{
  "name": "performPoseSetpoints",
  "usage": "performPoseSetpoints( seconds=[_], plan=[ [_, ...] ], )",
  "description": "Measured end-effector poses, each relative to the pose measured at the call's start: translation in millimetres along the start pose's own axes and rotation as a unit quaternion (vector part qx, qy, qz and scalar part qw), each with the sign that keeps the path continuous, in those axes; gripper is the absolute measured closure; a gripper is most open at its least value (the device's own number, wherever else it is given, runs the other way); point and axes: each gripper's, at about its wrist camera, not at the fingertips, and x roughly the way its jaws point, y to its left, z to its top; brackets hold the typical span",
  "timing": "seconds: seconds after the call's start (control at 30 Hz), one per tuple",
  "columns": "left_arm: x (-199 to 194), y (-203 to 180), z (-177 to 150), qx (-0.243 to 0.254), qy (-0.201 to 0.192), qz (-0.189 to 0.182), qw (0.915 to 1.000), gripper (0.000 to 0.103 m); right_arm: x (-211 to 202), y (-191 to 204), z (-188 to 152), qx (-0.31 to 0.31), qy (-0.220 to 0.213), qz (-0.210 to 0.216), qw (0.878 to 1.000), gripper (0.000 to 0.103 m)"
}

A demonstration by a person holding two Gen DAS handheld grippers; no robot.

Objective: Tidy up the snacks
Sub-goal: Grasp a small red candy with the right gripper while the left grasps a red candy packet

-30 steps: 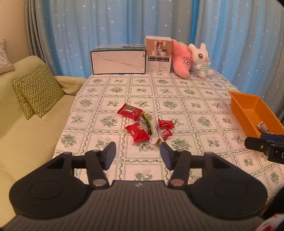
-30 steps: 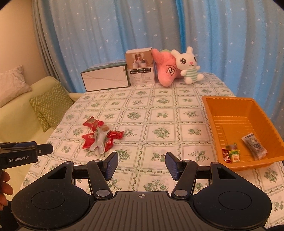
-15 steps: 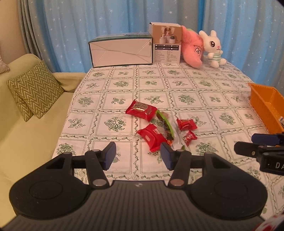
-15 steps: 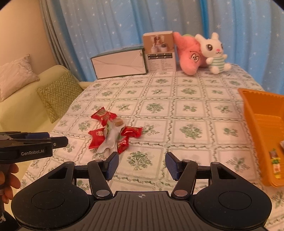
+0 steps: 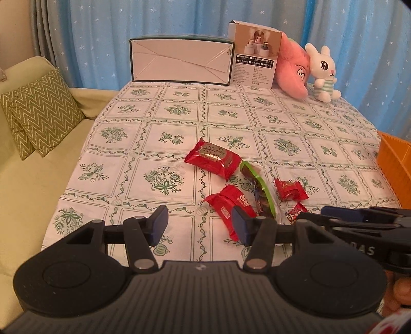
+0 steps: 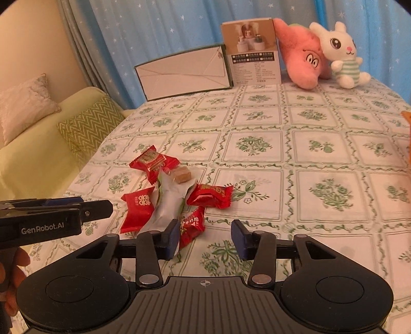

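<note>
- We hold the left gripper (image 5: 199,226) low over the near edge of the table (image 5: 177,144), its jaws spread wide with only tablecloth between them; its right finger stands in front of a red snack packet (image 5: 228,203) without pressing on it.
- Our right gripper (image 6: 205,237) points at the same pile from the other side, its jaws closing with bare cloth between them; its left finger (image 6: 172,237) overlaps the near end of a silver-backed wrapper (image 6: 169,203) and a small red packet (image 6: 192,223), and we cannot tell whether it touches them.
- Just beyond both grippers the snacks lie in one loose cluster on the green-and-white floral cloth: red packets of several sizes, one long green-edged wrapper (image 5: 257,187) running through the middle, and a tan candy cube (image 6: 181,176) at its far end.
- The largest red packet (image 5: 213,158) sits at the far side of the cluster.
- An orange tray (image 5: 393,159) shows at the right edge of the left view, well apart from the pile.
- At the table's far edge stand a long white box (image 5: 179,63), a tall printed carton (image 5: 254,64), a pink plush (image 5: 292,69) and a white rabbit plush (image 5: 322,70), backed by a blue starred curtain (image 5: 154,23).
- To the left, a pale green sofa (image 5: 30,192) holds a zigzag cushion (image 5: 38,113).
</note>
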Motion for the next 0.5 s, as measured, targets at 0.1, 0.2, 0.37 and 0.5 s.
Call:
performPoseSetpoints(
  seconds=[0.1, 0.2, 0.37, 0.5],
  plan=[
    [5, 1, 0, -0.007, 0.004, -0.008, 0.9999, 0.052, 12, 1, 0, 0.002, 0.004, 0.005, 1.0, 0.06],
    [9, -1, 0, -0.007, 0.009, -0.013, 0.9999, 0.052, 17, 8, -1, -0.021, -0.001, -0.003, 1.0, 0.063],
    [15, -7, -3, -0.003, 0.017, -0.018, 0.9997, 0.052, 20, 14, -2, -0.051, 0.002, -0.012, 0.999, 0.081],
    [19, -9, -3, -0.013, 0.017, -0.019, 0.9996, 0.052, 9, 10, -6, -0.066, -0.008, -0.027, 0.997, 0.083]
  ],
)
